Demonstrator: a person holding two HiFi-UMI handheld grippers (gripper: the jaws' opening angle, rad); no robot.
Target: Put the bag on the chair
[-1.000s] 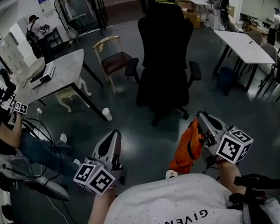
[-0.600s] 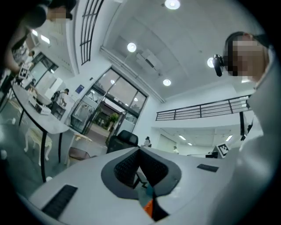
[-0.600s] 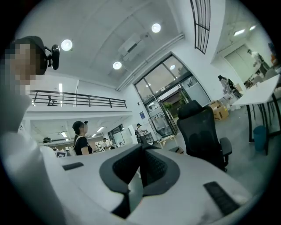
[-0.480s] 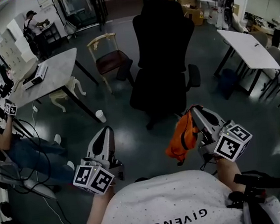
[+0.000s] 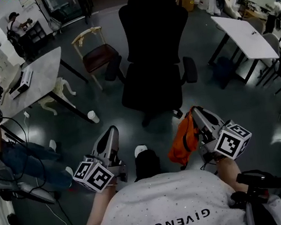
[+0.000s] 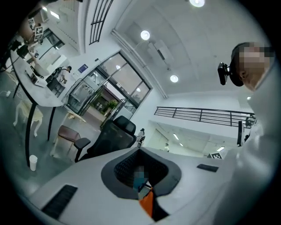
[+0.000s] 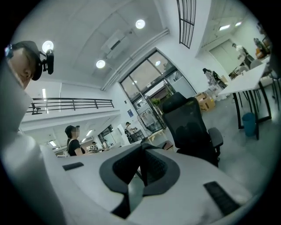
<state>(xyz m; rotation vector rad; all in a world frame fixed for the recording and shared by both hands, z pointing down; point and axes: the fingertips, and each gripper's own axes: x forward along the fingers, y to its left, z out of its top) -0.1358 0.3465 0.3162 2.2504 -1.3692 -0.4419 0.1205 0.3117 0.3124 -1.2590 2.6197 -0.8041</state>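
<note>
bag: orange (image 5: 184, 139), held at its top edge by the right gripper (image 5: 196, 111); it hangs free above the floor (image 5: 105, 105), just left of that gripper as seen in the head view.
bag vs chair: the bag is near the chair's wheeled base but not touching it; it is well short of the seat.
chair: black office chair (image 5: 153, 48), upright, straight ahead of the person; the seat is turned toward the person, the tall back is behind it, and an armrest sits on each side.
right fingers: closed; in the right gripper view the dark pads meet along a centre line. The strap itself cannot be made out there; the grip is read from the head view.
left gripper: held low at the left (image 5: 112, 131), roughly level and aimed toward the chair.
left fingers: drawn together to a narrow point, nothing gripped; a sliver of orange shows in the slit beneath them in the left gripper view.
shoe: one light toe (image 5: 141, 151) is seen on the floor between the two grippers.
wooden chair: (image 5: 96, 56) stands left of the black one, beside the grey counter (image 5: 39, 75).
cup: white (image 5: 94, 117), upright on the floor by the counter's leg.
white counter: (image 5: 242, 31) at the far right, well apart from the bag.
seated person: (image 5: 15, 152) at the left edge.
</note>
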